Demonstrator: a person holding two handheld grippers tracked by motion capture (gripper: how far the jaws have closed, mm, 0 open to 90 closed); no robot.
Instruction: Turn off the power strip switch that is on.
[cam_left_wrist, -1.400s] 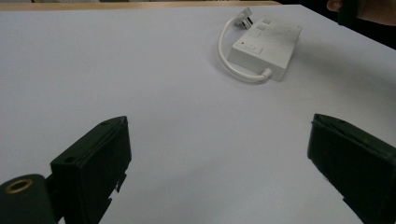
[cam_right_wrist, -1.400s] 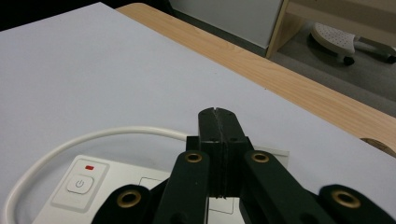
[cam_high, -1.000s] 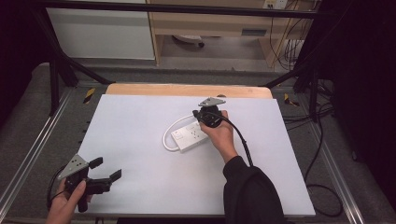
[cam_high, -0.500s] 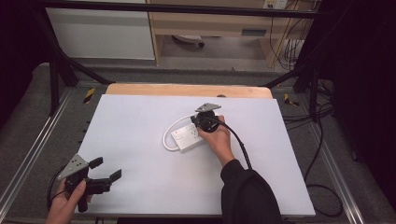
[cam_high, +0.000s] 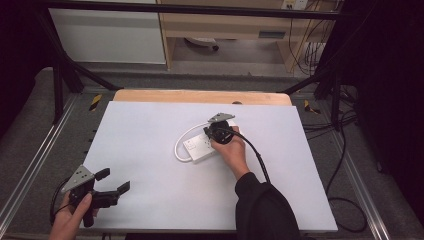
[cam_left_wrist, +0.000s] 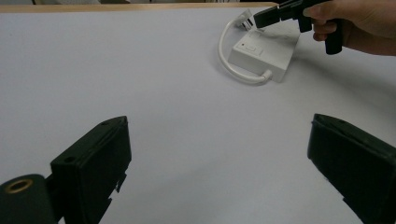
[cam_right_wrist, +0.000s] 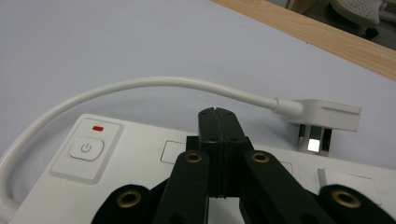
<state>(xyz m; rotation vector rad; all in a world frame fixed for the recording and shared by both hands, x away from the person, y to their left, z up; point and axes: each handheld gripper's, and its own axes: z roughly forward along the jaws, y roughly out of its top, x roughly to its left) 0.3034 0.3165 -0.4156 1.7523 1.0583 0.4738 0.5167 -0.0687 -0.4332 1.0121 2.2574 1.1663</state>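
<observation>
Jaws of right gripper (cam_right_wrist: 218, 112) closed, empty, above white power strip (cam_right_wrist: 140, 158) with looped cord.

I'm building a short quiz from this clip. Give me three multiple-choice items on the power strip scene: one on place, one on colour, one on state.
1. Where does the left gripper sit?
A. near left corner of the table
B. over the strip
C. far right edge

2. What colour is the power strip?
A. black
B. white
C. orange

3. How are the right gripper jaws?
A. wide apart
B. shut together
C. clamped on the plug

Answers: 1 A, the high view shows it there; 2 B, body and cord are white; 3 B, the tips meet above the strip with nothing between.
</observation>
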